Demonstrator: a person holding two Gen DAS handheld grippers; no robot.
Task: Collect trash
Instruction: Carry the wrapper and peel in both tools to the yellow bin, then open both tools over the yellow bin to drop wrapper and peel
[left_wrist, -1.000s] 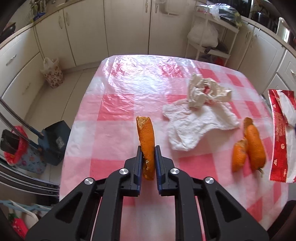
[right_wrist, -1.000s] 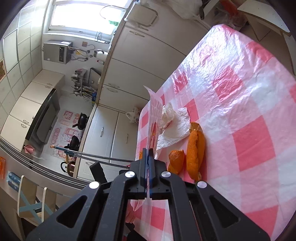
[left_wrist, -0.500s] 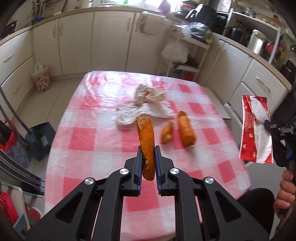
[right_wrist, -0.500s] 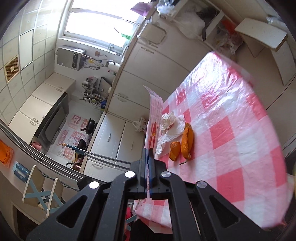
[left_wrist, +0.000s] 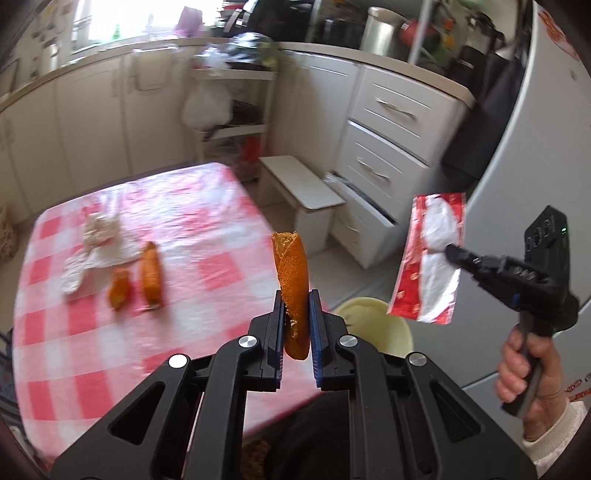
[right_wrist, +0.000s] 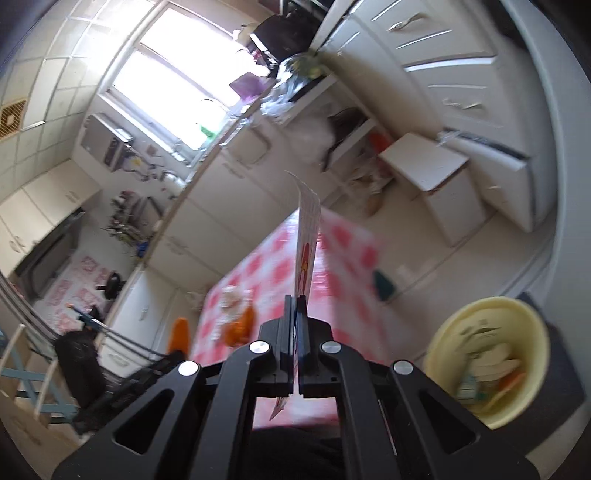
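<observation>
Peel (left_wrist: 291, 284), long and orange, stands up between the fingers (left_wrist: 279, 325) of the left gripper (left_wrist: 295, 326) in the lower middle of the left view, and they pinch it on both sides. At the right of that same frame, the right gripper (left_wrist: 452, 253) pinches a flat red and white wrapper (left_wrist: 428, 258), and a hand (left_wrist: 526, 373) holds its black handle in the lower right corner. In the right view the right gripper (right_wrist: 297, 332) sits at the bottom middle with its fingers pressed almost together on the wrapper (right_wrist: 306, 236), which shows edge on as a thin strip sticking up.

Just below the wrapper in the left view, a pale yellow bucket (left_wrist: 384, 328) peeks out from behind the gripper. The right view shows the bucket (right_wrist: 491, 354) in the lower right, with bits of trash inside (too blurry to name).

More trash lies on the table (left_wrist: 207, 236) with the pink and white checked cloth, at the left of the left view: two more orange peels (left_wrist: 151, 275) side by side and a crumpled white napkin (left_wrist: 94, 251) just beyond them. White cupboards and drawers fill the top of both frames, and a small white stool (left_wrist: 303, 184) stands on the floor near the far table corner.
</observation>
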